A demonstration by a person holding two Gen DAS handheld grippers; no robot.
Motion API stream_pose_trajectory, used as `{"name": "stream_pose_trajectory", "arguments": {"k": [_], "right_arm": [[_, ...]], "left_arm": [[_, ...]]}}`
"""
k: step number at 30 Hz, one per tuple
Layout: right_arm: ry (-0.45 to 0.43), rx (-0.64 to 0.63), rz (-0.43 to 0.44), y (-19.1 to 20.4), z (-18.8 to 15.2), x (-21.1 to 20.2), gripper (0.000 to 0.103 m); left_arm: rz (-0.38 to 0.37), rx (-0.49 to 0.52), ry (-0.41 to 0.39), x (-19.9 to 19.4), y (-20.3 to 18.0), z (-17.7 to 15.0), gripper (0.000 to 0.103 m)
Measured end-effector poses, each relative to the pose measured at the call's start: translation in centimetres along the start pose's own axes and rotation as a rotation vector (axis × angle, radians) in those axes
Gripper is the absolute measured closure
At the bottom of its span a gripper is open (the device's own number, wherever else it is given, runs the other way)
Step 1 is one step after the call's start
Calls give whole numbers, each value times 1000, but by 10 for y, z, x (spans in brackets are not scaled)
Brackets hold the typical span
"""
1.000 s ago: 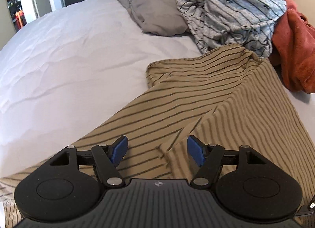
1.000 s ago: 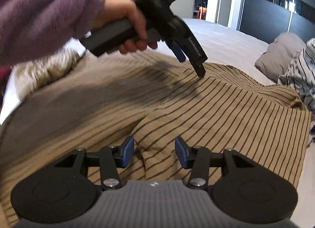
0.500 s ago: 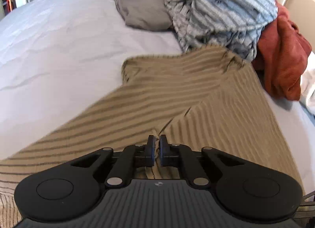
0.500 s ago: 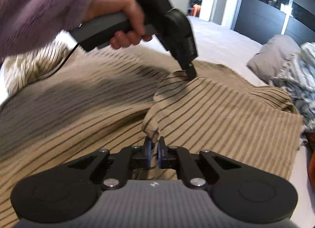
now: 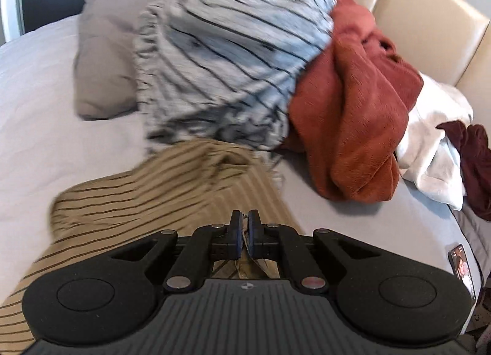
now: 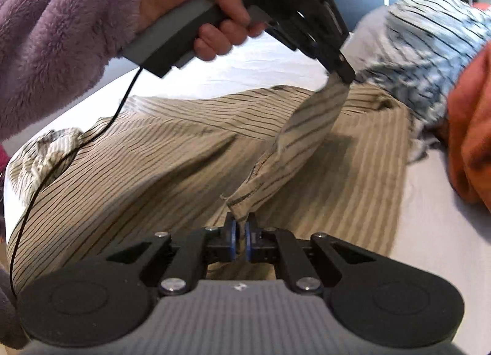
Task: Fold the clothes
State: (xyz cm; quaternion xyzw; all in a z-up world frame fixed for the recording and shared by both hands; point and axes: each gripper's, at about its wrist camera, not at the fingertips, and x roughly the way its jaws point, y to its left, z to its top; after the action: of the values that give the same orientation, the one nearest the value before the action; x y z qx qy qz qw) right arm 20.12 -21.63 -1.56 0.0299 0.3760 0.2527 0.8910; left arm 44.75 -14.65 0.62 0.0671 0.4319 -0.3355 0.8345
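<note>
Tan striped garment [image 6: 159, 152] on bed [image 5: 40, 103], just before the clothes pile [image 5: 239, 63]. Left gripper [image 6: 345, 77] and right gripper [image 6: 240, 233] each clamped on its raised edge; blurred, probably one hem.

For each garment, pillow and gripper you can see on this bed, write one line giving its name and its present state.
Tan striped garment: spread on the bed, one edge lifted by both grippers.
Left gripper: shut on the tan fabric.
Right gripper: shut on the same edge.
Grey-and-white striped garment: crumpled, unfolded.
Rust-red fleece garment: heaped, unfolded.
White garment: crumpled.
Grey pillow: lying flat.
</note>
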Motion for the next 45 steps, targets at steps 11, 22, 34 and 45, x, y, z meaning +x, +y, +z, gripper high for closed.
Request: {"name": "stream_pose_trajectory", "arguments": {"k": [11,22,34,45], "right_arm": [[77,111,-42,-37,-27,0,68],[-30,52,-135,-45,-17,-14,57],[58,45,-138,-38,-12,9,52],[-33,-65,-38,10,32,31,40]], "left_arm": [[46,-34,97,71,-18,-1,84],[48,-27,3,9,-9,-45,55],[53,-129,49,-3,14,-108,57],[343,-203,-56,-148,108,-142,54]]}}
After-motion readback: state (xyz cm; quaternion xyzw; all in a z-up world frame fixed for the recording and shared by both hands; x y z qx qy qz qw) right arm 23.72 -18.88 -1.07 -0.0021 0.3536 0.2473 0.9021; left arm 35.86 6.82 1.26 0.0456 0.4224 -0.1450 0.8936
